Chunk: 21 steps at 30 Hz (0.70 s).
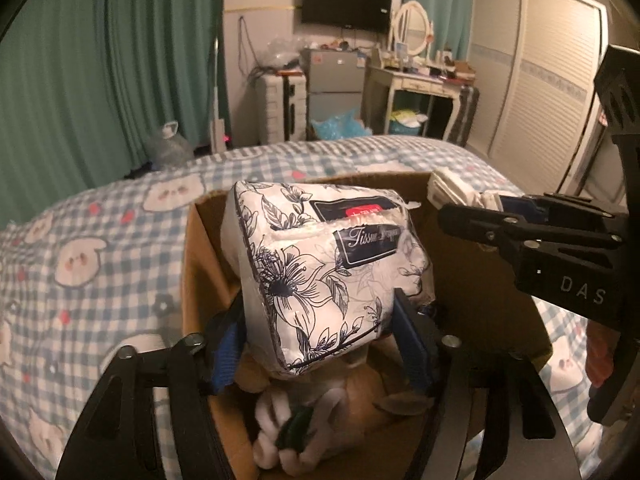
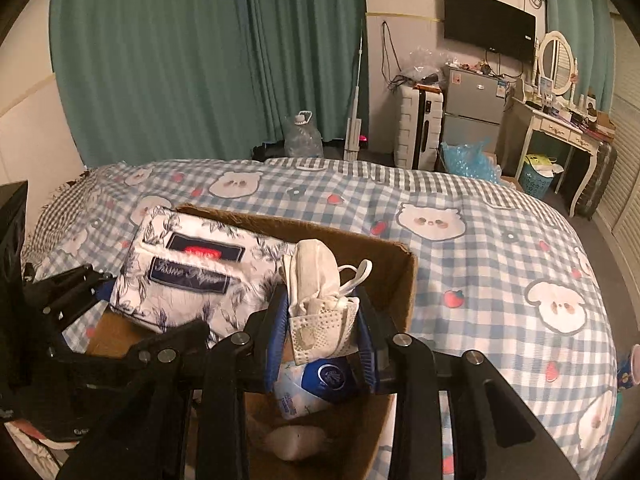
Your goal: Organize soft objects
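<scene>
An open cardboard box (image 1: 200, 260) (image 2: 384, 264) sits on the bed. A white tissue pack (image 1: 320, 264) (image 2: 188, 276) with a dark flower print hangs tilted over the box. It lies between the pads of my left gripper (image 1: 320, 312) (image 2: 144, 300), whose jaws stand wide and seem only to flank its sides. My right gripper (image 2: 322, 304) (image 1: 472, 208) is shut on a crumpled white face mask (image 2: 320, 292) (image 1: 452, 190) above the box's right half. Inside the box lie a white and brown plush toy (image 1: 280, 420) and a blue-and-white packet (image 2: 320, 380).
The bed carries a blue-checked blanket (image 2: 480, 240) with bear faces. Beyond it stand teal curtains, a water jug (image 2: 302, 136), a small fridge (image 2: 472, 112), a dressing table (image 2: 560, 128) and a wardrobe (image 1: 540, 100). A colourful cup (image 2: 632, 364) shows at the far right edge.
</scene>
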Available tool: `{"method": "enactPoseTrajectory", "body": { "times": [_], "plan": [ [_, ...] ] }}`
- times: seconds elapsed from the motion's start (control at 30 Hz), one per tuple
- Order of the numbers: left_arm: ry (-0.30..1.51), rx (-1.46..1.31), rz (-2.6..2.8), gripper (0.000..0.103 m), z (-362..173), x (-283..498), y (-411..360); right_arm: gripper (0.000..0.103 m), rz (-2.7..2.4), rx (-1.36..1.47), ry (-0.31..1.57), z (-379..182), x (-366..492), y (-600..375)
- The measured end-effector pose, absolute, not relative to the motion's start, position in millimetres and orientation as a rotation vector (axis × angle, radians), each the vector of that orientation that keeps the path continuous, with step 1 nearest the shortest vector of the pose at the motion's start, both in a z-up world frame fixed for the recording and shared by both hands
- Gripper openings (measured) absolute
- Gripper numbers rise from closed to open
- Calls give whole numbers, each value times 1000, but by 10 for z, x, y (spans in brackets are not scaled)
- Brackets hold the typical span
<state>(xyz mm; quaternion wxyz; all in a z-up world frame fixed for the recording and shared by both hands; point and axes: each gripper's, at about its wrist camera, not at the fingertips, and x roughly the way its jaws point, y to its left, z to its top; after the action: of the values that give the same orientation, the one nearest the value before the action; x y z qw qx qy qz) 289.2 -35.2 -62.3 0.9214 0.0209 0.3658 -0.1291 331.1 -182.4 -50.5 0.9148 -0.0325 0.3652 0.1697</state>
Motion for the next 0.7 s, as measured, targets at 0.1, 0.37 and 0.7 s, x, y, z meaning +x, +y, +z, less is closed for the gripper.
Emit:
{"method": "enactPoseTrajectory", "body": {
  "times": [0.1,0.37,0.7],
  "plan": [
    [753,69,-206,86,-574,2869,-368,59,339,-54,752,-476,3312,-1812],
    [711,128,-135,86,-100,2542,-326,72,281,-45,706,-15,3010,-1967],
    [439,139,-113,87,1261,1514,-367,74,243,-57,528,1311,1878,-2230]
  ]
}}
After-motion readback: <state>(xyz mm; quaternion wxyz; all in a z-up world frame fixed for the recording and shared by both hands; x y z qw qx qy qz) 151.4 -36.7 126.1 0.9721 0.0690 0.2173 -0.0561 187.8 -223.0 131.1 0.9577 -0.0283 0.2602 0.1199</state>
